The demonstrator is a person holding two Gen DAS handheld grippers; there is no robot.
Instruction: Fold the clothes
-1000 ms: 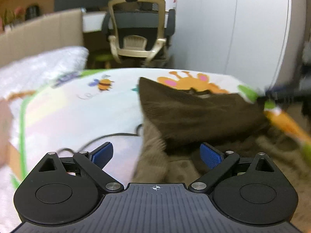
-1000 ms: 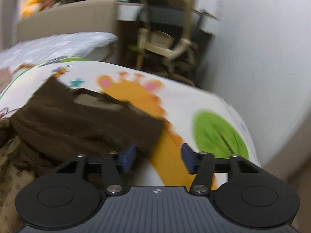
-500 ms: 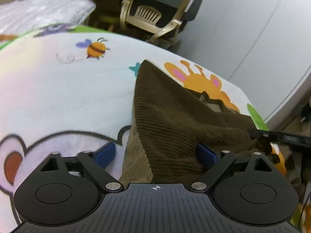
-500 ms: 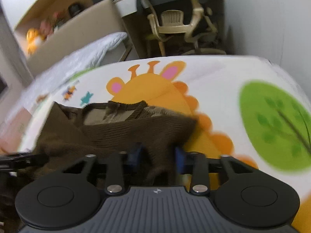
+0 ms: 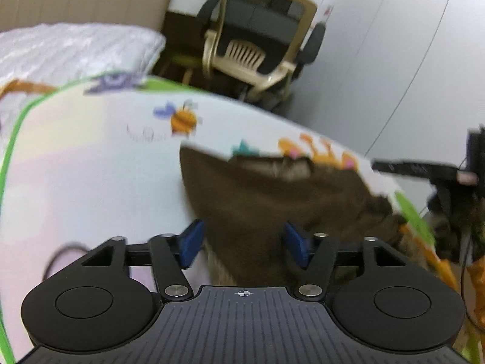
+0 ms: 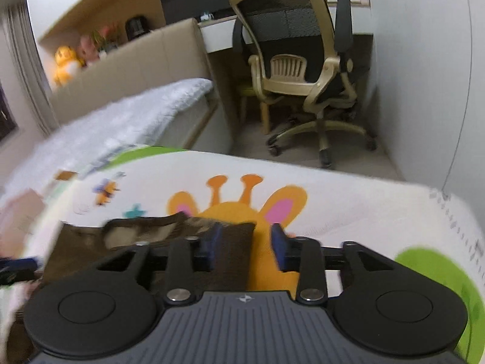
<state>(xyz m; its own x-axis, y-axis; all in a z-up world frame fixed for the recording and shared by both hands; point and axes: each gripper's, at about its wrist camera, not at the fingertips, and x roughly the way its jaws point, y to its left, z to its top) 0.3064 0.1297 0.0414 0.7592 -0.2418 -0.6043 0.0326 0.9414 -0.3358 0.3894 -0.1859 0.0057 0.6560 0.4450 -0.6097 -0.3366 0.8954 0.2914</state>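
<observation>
A brown knitted sweater (image 5: pixel 266 200) lies on a cartoon-print play mat (image 5: pixel 91 157). My left gripper (image 5: pixel 242 242) is open, its blue pads either side of the sweater's near edge. The sweater also shows in the right wrist view (image 6: pixel 145 242), collar towards the giraffe print. My right gripper (image 6: pixel 247 247) is open over the sweater's right corner, with cloth under its left pad. The right gripper's body shows at the far right of the left wrist view (image 5: pixel 424 170).
The mat (image 6: pixel 363 212) ends at a far edge. Beyond it stand an office chair (image 6: pixel 297 69), a bed with a white quilt (image 6: pixel 130 115) and white wardrobe doors (image 5: pixel 394 45).
My right gripper was pinched on the sweater's corner half a second ago and now stands open. Both grippers have tilted up and back. The sweater lies flatter on the mat.
</observation>
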